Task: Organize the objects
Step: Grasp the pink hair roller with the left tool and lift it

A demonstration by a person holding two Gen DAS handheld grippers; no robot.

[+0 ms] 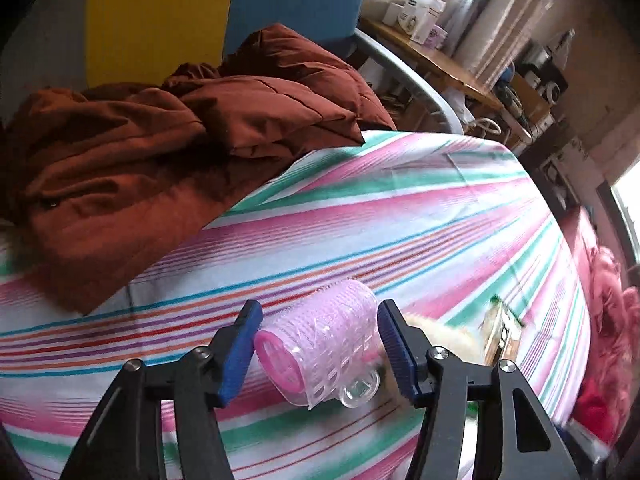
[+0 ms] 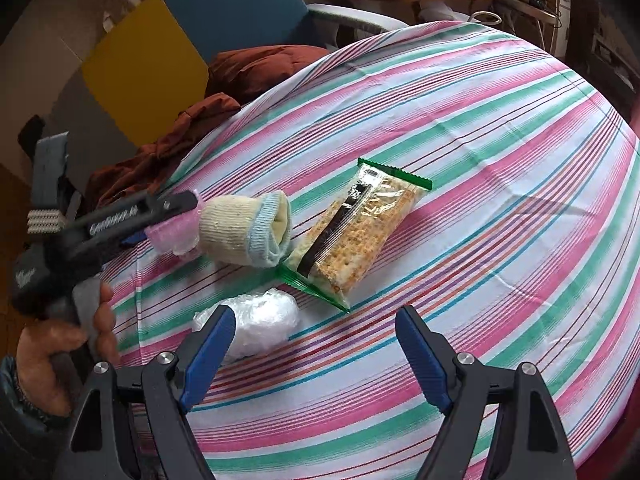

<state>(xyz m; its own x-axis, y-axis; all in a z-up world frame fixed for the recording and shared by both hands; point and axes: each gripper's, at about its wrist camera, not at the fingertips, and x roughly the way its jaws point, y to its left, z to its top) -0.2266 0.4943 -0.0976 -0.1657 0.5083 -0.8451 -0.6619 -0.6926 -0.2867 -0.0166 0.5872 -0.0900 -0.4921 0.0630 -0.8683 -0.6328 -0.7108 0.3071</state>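
Note:
A pink hair roller (image 1: 320, 344) with a clear clip lies across my left gripper (image 1: 319, 309), low over the striped tablecloth (image 1: 400, 208); both blue pads touch its sides, so the gripper is shut on it. The right wrist view shows that left gripper (image 2: 176, 216) at the left, held by a hand (image 2: 48, 352), with the hair roller (image 2: 172, 232) beside a cream sock (image 2: 240, 232) with a light blue cuff. A cracker packet (image 2: 356, 232) with green ends lies right of the sock. My right gripper (image 2: 316, 320) hangs open above the cloth, its left finger over a crumpled clear plastic wad (image 2: 260, 320).
A rust-brown jacket (image 1: 160, 152) is heaped on the table's far left. Behind it stands a chair with blue and yellow panels (image 2: 224, 12). A wooden shelf (image 1: 440, 60) with boxes lies beyond the table's edge. Red-pink fabric (image 1: 608, 320) sits at the right.

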